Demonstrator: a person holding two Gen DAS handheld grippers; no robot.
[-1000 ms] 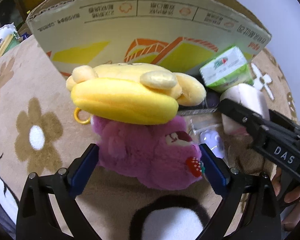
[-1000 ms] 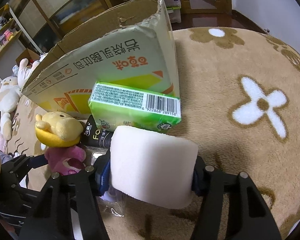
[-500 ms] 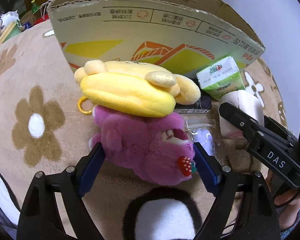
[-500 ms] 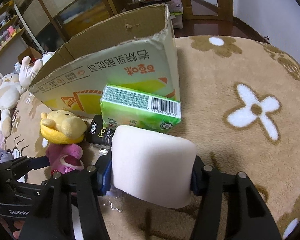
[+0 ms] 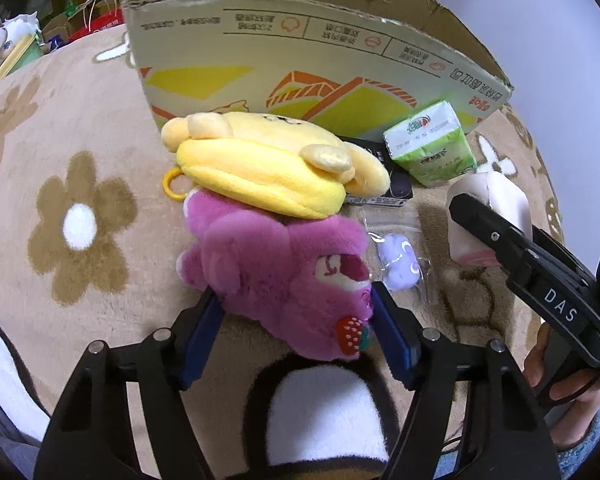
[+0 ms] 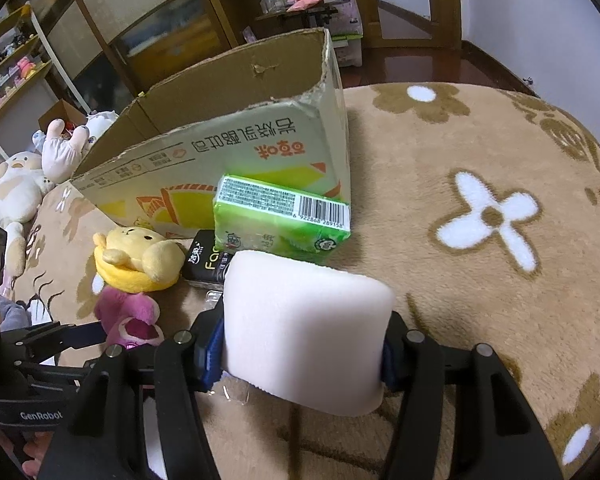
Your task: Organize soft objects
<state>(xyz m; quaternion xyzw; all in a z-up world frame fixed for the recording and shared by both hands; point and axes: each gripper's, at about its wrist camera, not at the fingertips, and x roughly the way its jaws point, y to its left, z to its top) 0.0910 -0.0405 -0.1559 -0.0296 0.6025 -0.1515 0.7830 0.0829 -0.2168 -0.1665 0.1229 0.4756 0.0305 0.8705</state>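
A purple plush bear with a strawberry lies on the flowered rug, and a yellow plush bear rests on top of it. My left gripper is shut on the purple bear, its blue pads pressing into the fur on both sides. My right gripper is shut on a white foam block, held just above the rug. From the right wrist view both plush toys, the yellow bear and the purple bear, sit to the left of the block.
An open cardboard box stands behind the toys. A green tissue pack and a black packet lean at its foot. A clear bag with a lilac item lies between the grippers. More plush toys sit far left.
The left jaws have closed in from wide open onto the purple bear. Both wrist views have drawn back a little from the box. The white block stays gripped.
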